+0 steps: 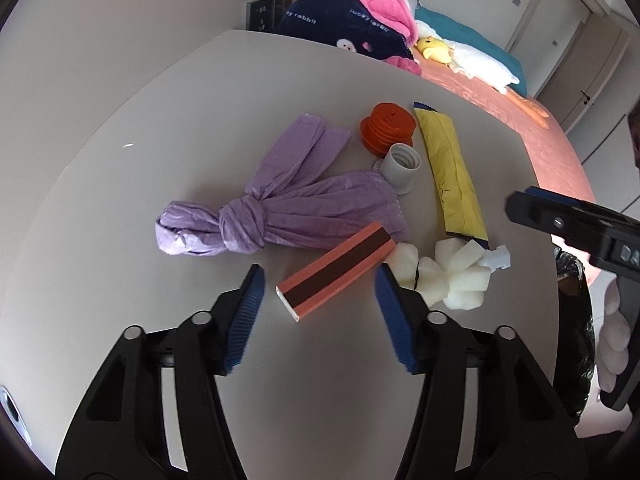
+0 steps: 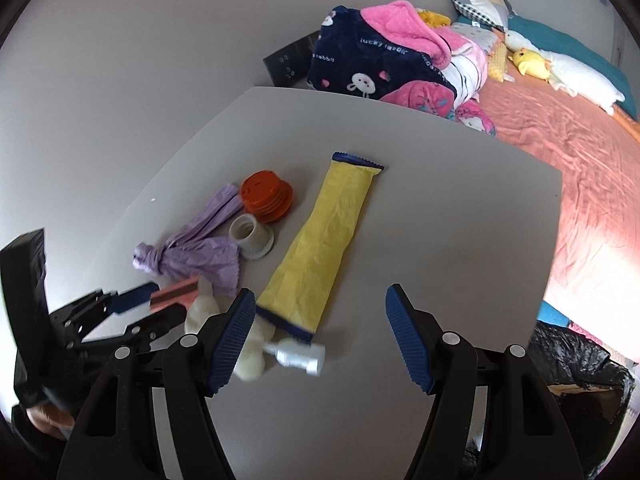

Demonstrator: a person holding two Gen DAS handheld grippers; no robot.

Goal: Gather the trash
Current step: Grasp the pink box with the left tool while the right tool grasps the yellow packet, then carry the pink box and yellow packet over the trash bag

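Trash lies on a grey table (image 1: pixel 120 200). A pink box with a dark stripe (image 1: pixel 338 270) lies between the fingers of my open left gripper (image 1: pixel 318 286), untouched. Beyond it lie a knotted purple bag (image 1: pixel 280 208), an orange ribbed cap (image 1: pixel 386 126), a grey socket (image 1: pixel 400 166), a yellow wrapper (image 1: pixel 454 176) and a white foam brush (image 1: pixel 448 274). My right gripper (image 2: pixel 320 306) is open and empty above the table, the yellow wrapper (image 2: pixel 324 248) and the white brush (image 2: pixel 256 348) at its left finger. The left gripper (image 2: pixel 156 300) shows there around the pink box (image 2: pixel 176 294).
A black-lined trash bin (image 2: pixel 580 364) stands off the table's right edge, also in the left wrist view (image 1: pixel 576 320). A bed with a pink sheet (image 2: pixel 580 152), blankets and plush toys lies behind the table. A wall is at left.
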